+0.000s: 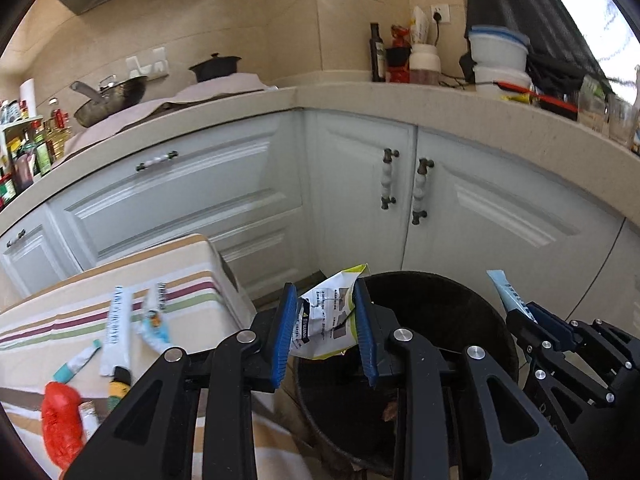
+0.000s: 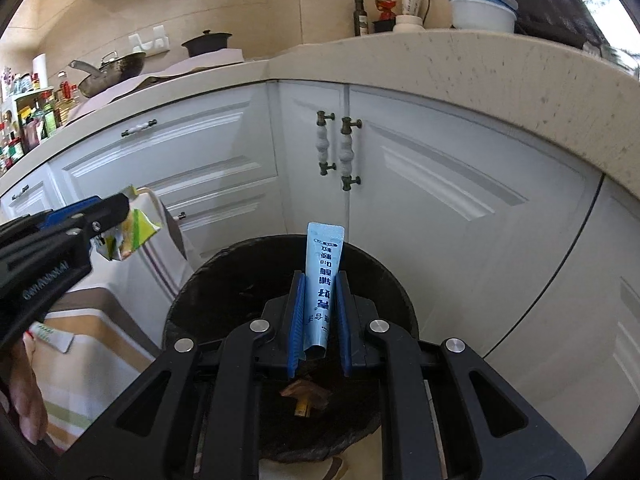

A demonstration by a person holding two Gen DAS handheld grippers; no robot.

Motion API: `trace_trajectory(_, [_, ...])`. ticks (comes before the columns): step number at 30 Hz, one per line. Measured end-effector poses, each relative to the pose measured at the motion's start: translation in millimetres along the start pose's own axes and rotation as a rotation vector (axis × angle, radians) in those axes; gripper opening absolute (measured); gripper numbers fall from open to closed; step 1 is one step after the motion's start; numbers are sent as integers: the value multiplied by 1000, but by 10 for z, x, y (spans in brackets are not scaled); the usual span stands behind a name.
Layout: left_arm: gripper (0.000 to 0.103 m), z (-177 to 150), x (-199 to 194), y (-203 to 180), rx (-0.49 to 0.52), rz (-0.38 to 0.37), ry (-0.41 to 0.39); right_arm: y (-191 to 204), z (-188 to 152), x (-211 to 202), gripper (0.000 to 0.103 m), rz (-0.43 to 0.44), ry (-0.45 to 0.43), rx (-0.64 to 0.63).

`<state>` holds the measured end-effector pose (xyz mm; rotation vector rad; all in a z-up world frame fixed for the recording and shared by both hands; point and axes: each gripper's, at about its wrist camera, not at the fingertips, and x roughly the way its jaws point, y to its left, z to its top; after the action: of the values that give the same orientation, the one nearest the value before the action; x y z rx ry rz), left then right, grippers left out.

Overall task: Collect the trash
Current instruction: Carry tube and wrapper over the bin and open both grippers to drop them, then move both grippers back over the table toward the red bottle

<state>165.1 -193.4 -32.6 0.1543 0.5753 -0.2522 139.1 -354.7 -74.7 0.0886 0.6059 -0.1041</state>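
Left tongs point(image 1: 326, 320) pinching crumpled wrapper point(image 1: 328, 316), right tongs point(image 2: 320, 312) pinching blue sachet point(image 2: 323, 280), both above the black bin point(image 2: 224, 264) for dropping in.

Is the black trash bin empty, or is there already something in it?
Not empty. The right wrist view shows brownish and yellow scraps at the bottom of the black bin.

striped tablecloth table point(image 1: 168, 280) beside cabinets, on it: white wrappers point(image 1: 116, 320), teal tube point(image 1: 76, 364), red plastic bag point(image 1: 62, 420); black trash bin point(image 1: 440, 292) stands just beside
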Motion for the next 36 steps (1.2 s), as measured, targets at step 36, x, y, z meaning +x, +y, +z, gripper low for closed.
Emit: trace_trajectory(36, [55,-301,-620,573,-45,121,14,338,-158,-416,38,49,4,7])
